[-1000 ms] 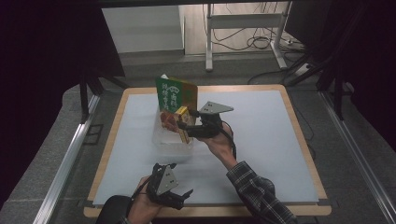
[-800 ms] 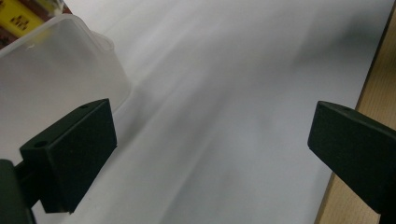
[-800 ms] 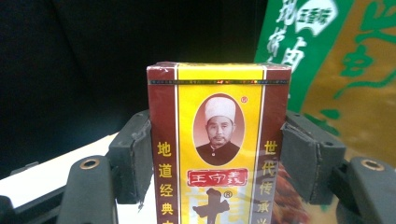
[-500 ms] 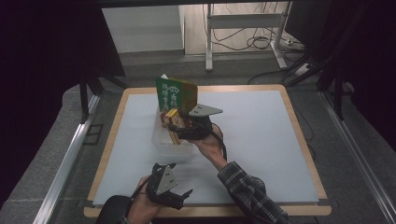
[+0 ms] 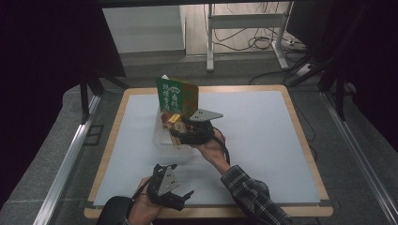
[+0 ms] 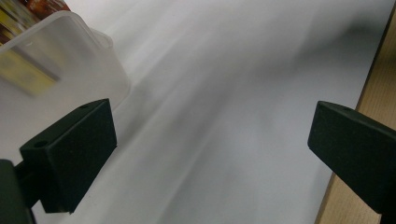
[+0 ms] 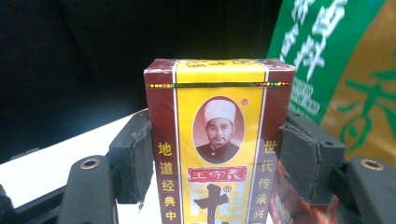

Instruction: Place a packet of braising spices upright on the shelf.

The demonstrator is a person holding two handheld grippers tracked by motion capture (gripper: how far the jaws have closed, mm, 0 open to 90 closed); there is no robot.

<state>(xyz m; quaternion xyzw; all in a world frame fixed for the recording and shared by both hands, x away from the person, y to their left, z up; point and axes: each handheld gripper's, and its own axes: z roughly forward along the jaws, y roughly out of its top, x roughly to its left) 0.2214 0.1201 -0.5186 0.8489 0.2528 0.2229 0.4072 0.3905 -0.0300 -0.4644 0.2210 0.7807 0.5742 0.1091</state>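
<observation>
The yellow-and-maroon box (image 7: 217,149) stands upright between the fingers (image 7: 133,156) of the right gripper (image 5: 180,133), which pinch it from both sides across its narrow width. In the high view the same box (image 5: 172,120) sits at the clear plastic container (image 5: 164,143), at or just above its rim, right in front of the green-and-gold packet (image 5: 178,96) that stands tilted at the container's far end. Whether the box's bottom edge has reached the container's floor I cannot tell, since the gripper and hand cover that part; it looks low enough to be going in or coming out. Something reddish-brown (image 7: 299,210) shows behind the box at lower right, probably another pack lying in the container.

Judging by how things lie, the work is the packing of this container: the packet stands in it, the box is at the mouth, and the release is not yet made. What is left appears to be seating the box beside the packet and letting go.

The left gripper (image 5: 166,187) rests near the front edge of the tabletop (image 5: 263,140), well apart from the container, its fingers (image 6: 70,158) spread wide with nothing between them; its own view catches a corner of the container (image 6: 70,60) at upper left.
</observation>
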